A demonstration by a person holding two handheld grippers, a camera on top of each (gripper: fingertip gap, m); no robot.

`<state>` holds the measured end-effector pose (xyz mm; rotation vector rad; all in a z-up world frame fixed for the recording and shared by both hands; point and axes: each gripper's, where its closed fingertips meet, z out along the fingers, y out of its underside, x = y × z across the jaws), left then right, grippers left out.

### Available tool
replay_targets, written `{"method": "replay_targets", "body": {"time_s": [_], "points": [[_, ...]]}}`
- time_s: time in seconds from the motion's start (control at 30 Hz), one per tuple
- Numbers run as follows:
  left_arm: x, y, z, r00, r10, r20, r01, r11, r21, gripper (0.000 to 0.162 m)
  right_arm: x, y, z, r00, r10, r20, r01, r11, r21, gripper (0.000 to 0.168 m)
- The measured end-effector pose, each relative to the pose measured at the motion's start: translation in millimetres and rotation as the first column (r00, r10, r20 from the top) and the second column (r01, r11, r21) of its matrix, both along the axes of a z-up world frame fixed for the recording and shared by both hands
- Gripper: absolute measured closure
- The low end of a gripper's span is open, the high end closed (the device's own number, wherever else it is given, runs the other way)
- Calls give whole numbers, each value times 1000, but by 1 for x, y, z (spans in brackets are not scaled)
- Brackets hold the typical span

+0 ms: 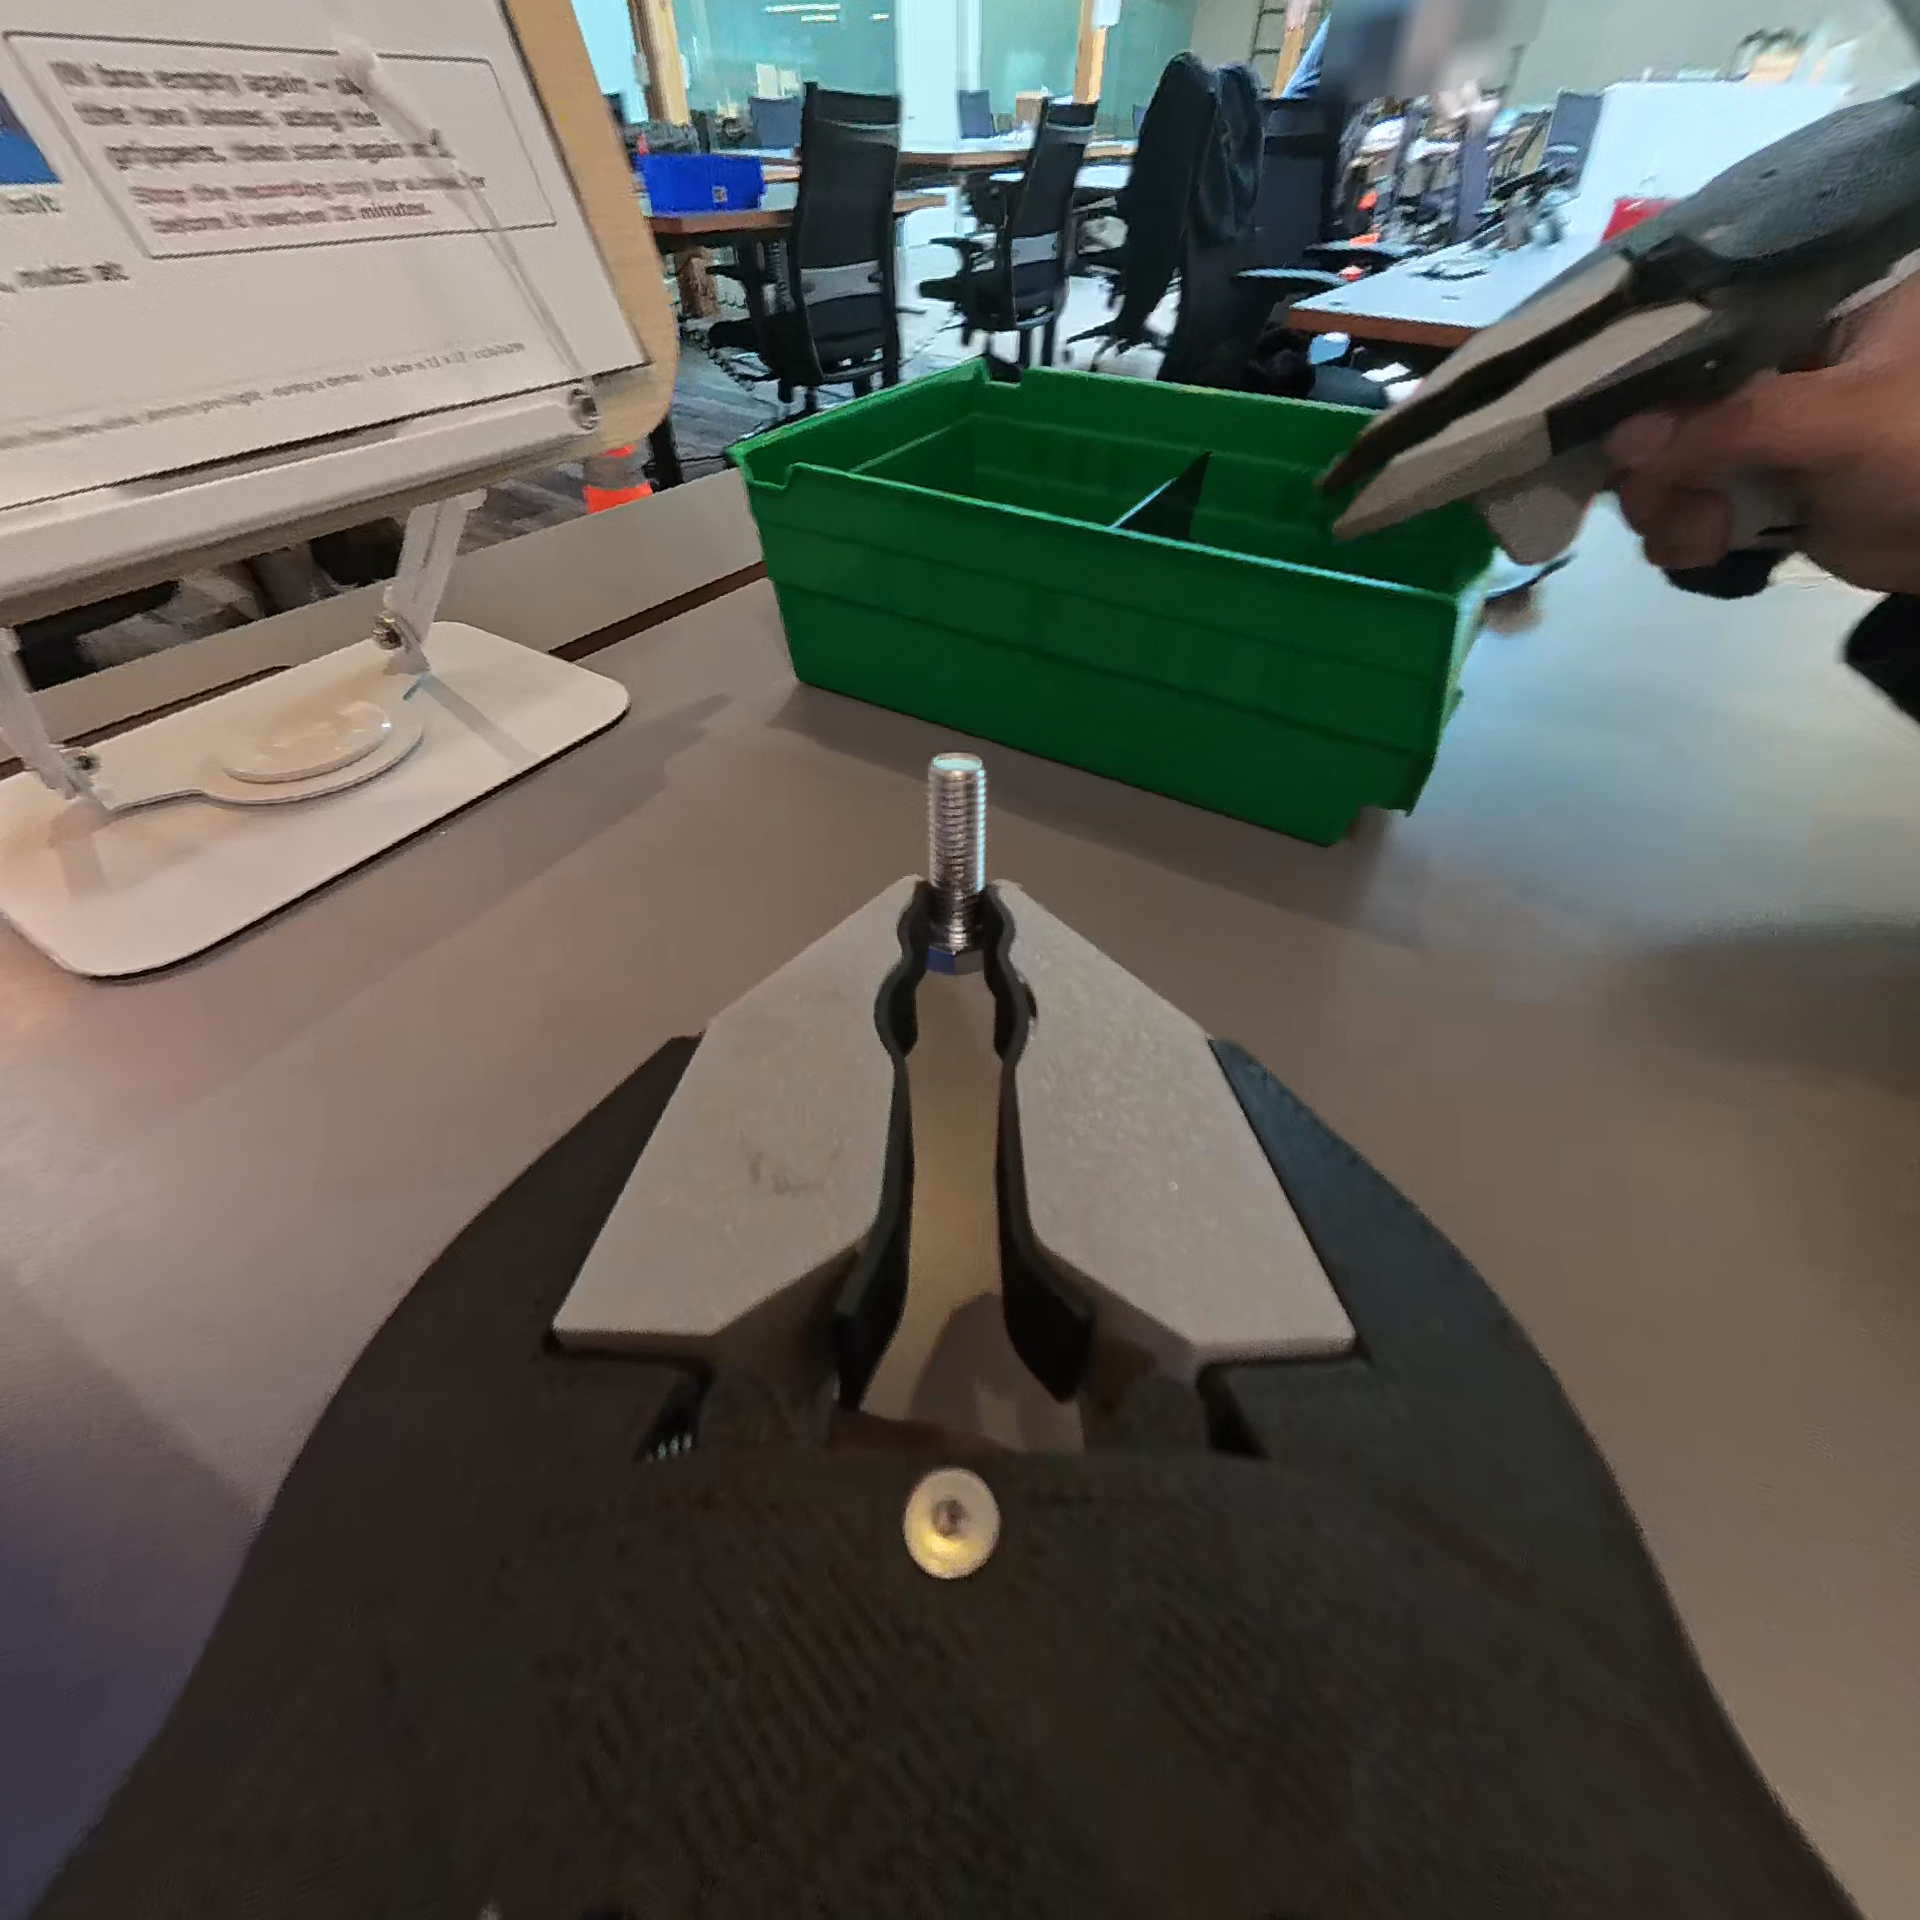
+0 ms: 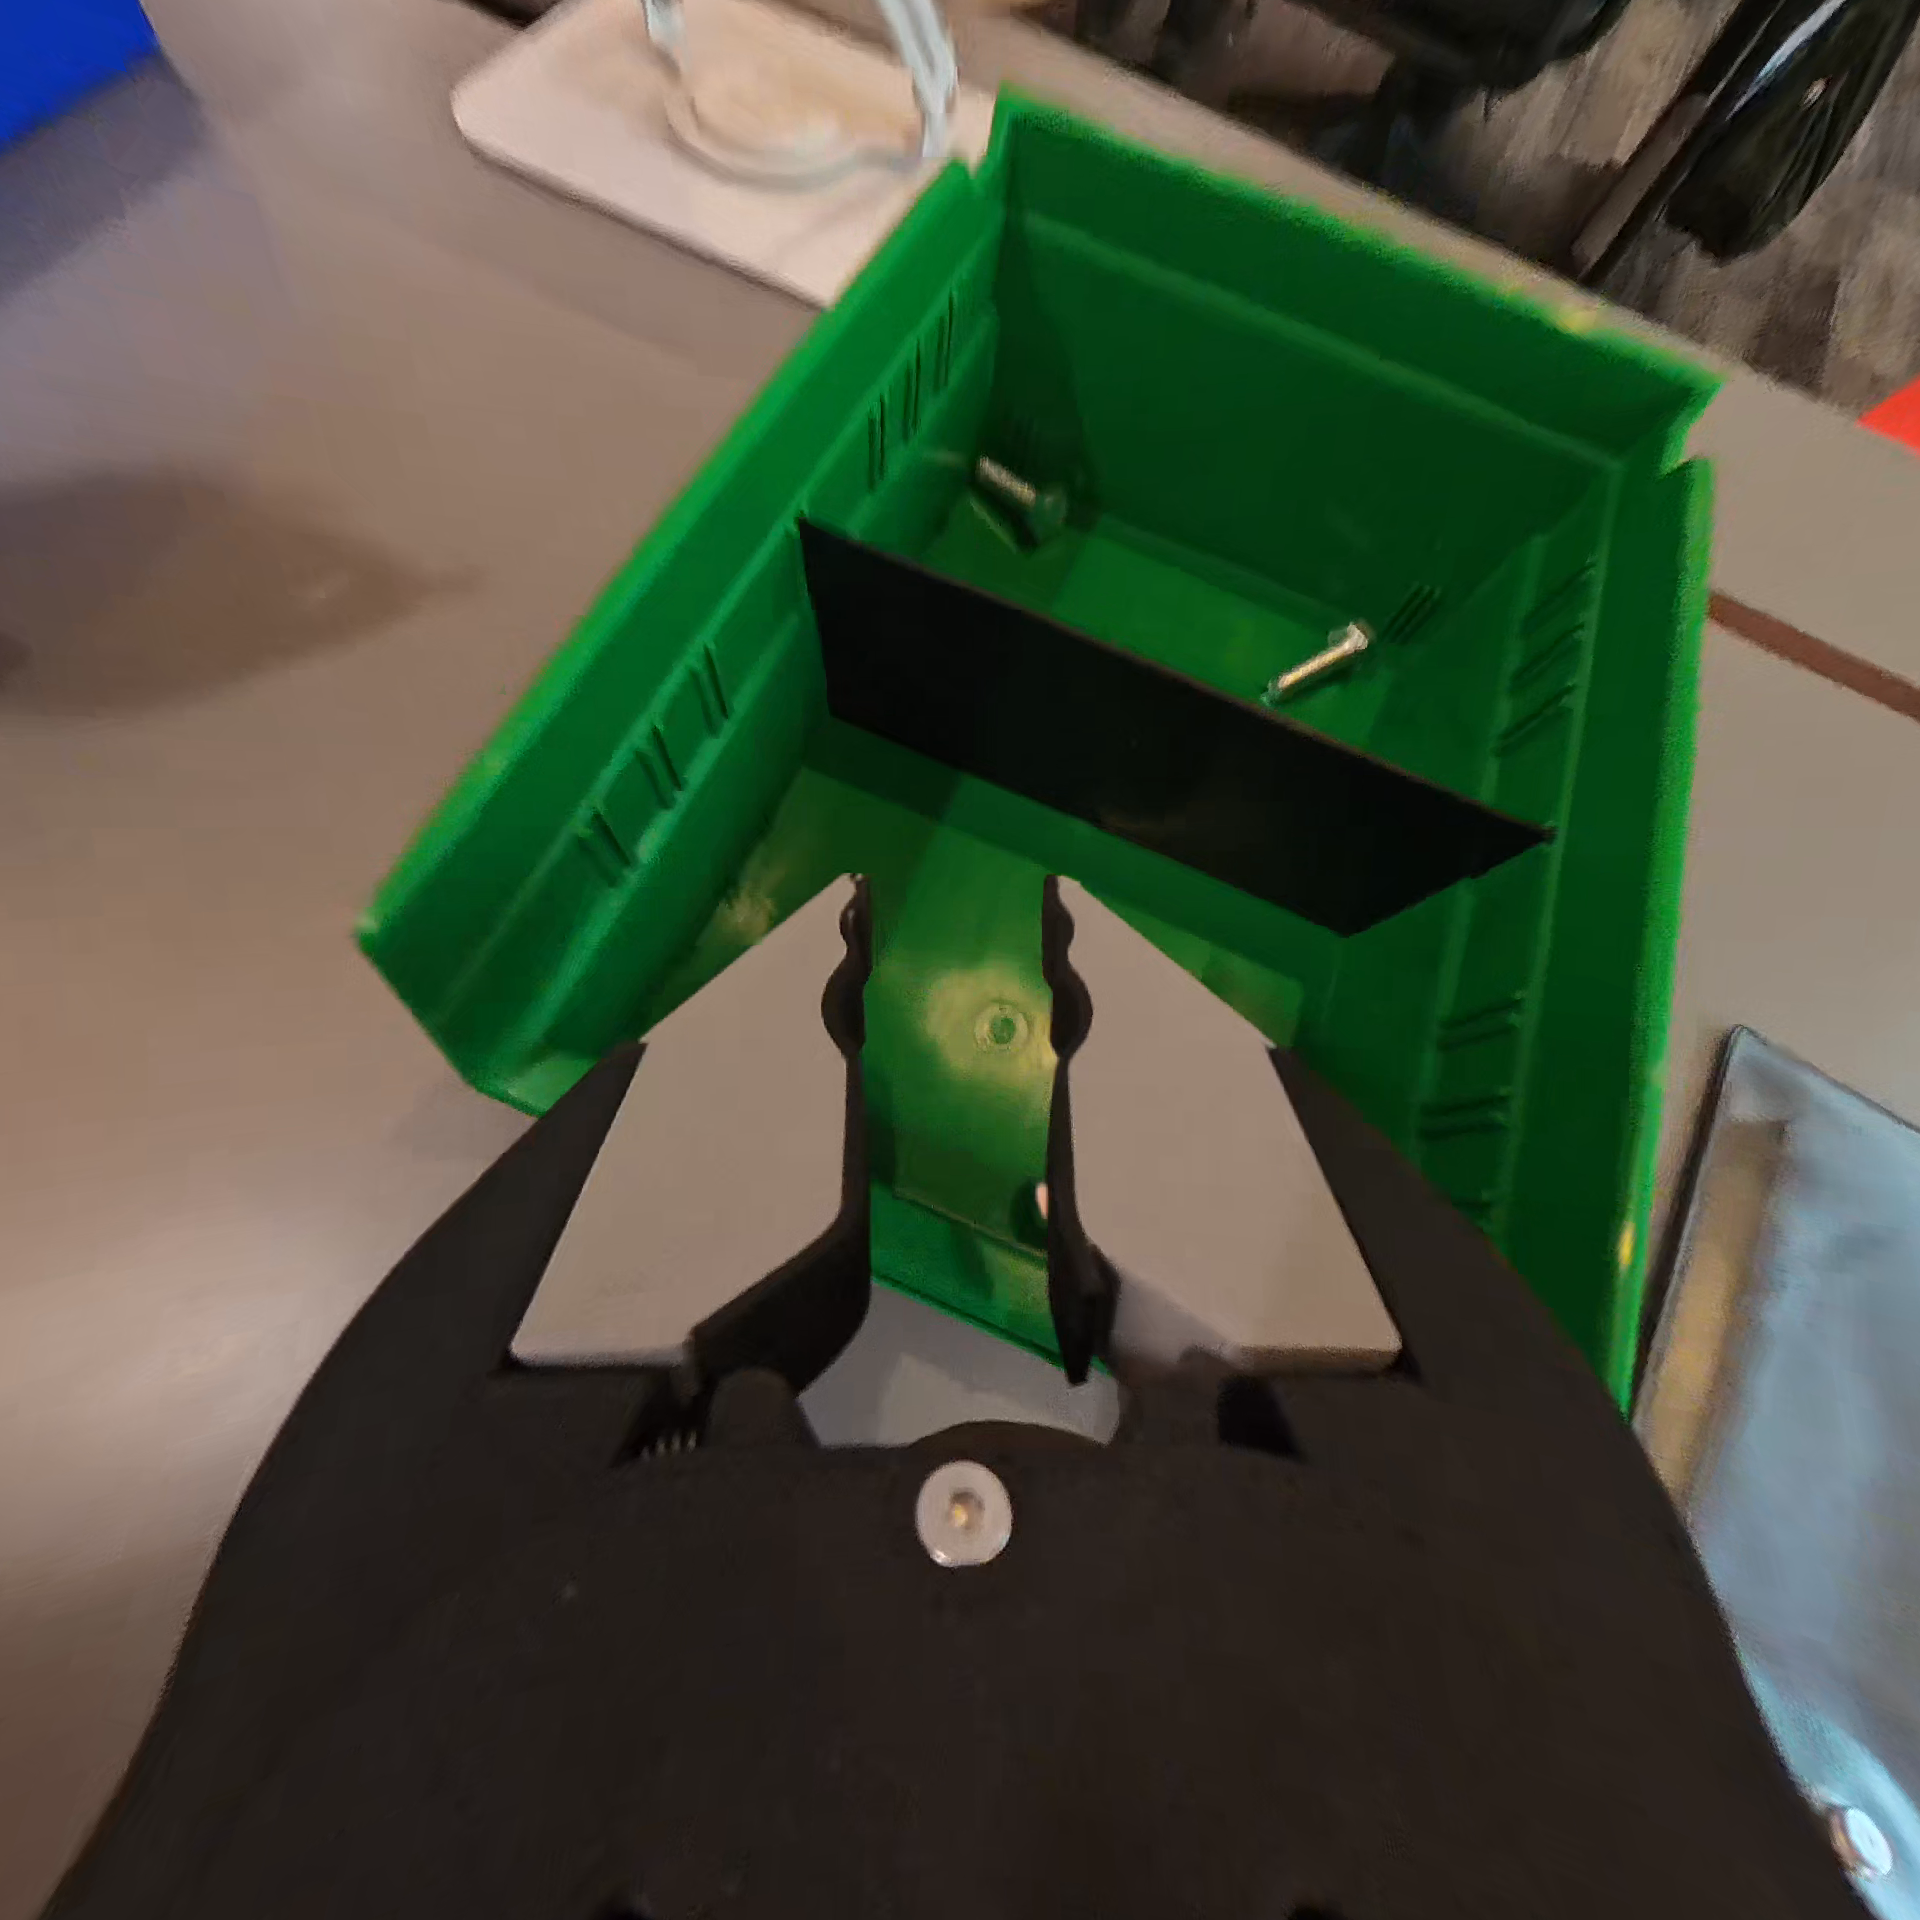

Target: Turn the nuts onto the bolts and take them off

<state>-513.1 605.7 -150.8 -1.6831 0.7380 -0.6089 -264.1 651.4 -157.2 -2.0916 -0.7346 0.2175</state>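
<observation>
Two hand-held grippers are under my control here; my left hand-held gripper [image 1: 954,940] has its fingers drawn in tight around a steel bolt [image 1: 956,831], gripping it low on the shank, so that the threaded end stands upright and bare above the fingertips; a nut [image 1: 948,958] with a blue band sits on the bolt just below the grip, partly hidden between the fingers; this hand-held gripper is low over the grey desk [image 1: 1558,987], in front of the green bin [image 1: 1101,665]; my right hand-held gripper [image 2: 954,904] has its fingers parted with nothing between them, and it is angled down over the near compartment of the bin, whose green floor shows through the gap; in the left wrist view the same hand-held gripper reaches in from the right above the bin's rim, held by a person's hand [image 1: 1766,488]; a black divider [image 2: 1143,738] splits the bin into two compartments; in the far compartment I see two loose bolts, one [image 2: 1023,499] by the far left corner and one [image 2: 1320,660] near the right wall, just beyond the divider; a small pale object lies in the near compartment beside my right finger, too blurred to identify; a white stand [image 1: 312,758] carrying an instruction sheet [image 1: 291,208] sits on the desk to the left of the bin.
</observation>
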Motion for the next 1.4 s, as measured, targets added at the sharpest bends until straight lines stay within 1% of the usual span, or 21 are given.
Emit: {"method": "replay_targets", "body": {"time_s": [0.07,0.13,0.23,0.3,0.33,0.43,0.47,0.53,0.6,0.67,0.7,0.73,0.77,0.83,0.93,1.03,1.13,1.2,1.27,1.33,1.4], "points": [[9,-9,5,996,-82,44,82,997,-5,156,-17,-7,26,995,30,-96,-23,997,67,138],[14,-15,10,992,-112,61,111,994,21,156,-54,-28,49,960,153,-235,-132,986,102,140],[22,-24,14,987,-157,42,155,986,57,156,-123,-68,63,839,344,-422,-336,937,96,140],[26,-29,16,982,-184,41,181,980,79,156,-163,-84,64,767,391,-509,-398,912,100,135],[28,-31,18,980,-193,43,188,978,89,156,-180,-86,62,748,391,-536,-405,909,98,130],[29,-34,18,979,-202,34,198,975,98,156,-219,-84,48,739,396,-545,-414,905,96,126],[29,-35,17,978,-205,30,201,975,96,156,-228,-81,44,743,397,-539,-413,906,98,130],[29,-36,15,979,-201,18,199,975,97,156,-242,-79,36,737,424,-525,-444,891,97,155],[28,-33,11,985,-173,-18,174,980,96,155,-249,-79,32,723,431,-540,-465,882,82,158],[28,-29,9,989,-144,-23,146,985,91,152,-245,-72,29,736,408,-541,-445,893,69,162],[28,-28,10,991,-136,-8,137,987,87,144,-239,-66,29,751,382,-539,-408,910,76,162],[30,-30,10,989,-150,4,149,986,75,130,-231,-60,31,767,356,-534,-367,926,89,162],[31,-31,11,988,-154,15,152,986,62,122,-223,-54,35,775,336,-536,-332,937,108,162],[29,-29,12,990,-139,24,138,989,56,116,-199,-40,53,788,297,-539,-259,955,147,162],[29,-27,6,991,-134,4,134,990,36,121,-148,-3,84,858,201,-472,-127,975,184,162],[30,-25,-2,991,-129,-35,131,991,33,128,-77,62,95,952,-12,-306,83,972,219,161],[30,-24,-11,989,-117,-93,121,992,36,130,-31,112,77,975,-129,-184,164,968,190,160],[30,-23,-14,987,-113,-117,119,992,41,131,-7,133,53,968,-226,-112,239,964,116,140],[30,-23,-15,986,-107,-128,114,993,44,132,-6,135,51,967,-232,-110,243,965,100,137],[29,-22,-15,987,-104,-125,110,993,40,133,-24,125,69,975,-171,-144,194,967,165,137],[29,-21,-17,987,-105,-123,109,994,26,133,-59,104,86,979,-61,-192,100,974,204,136]]}}
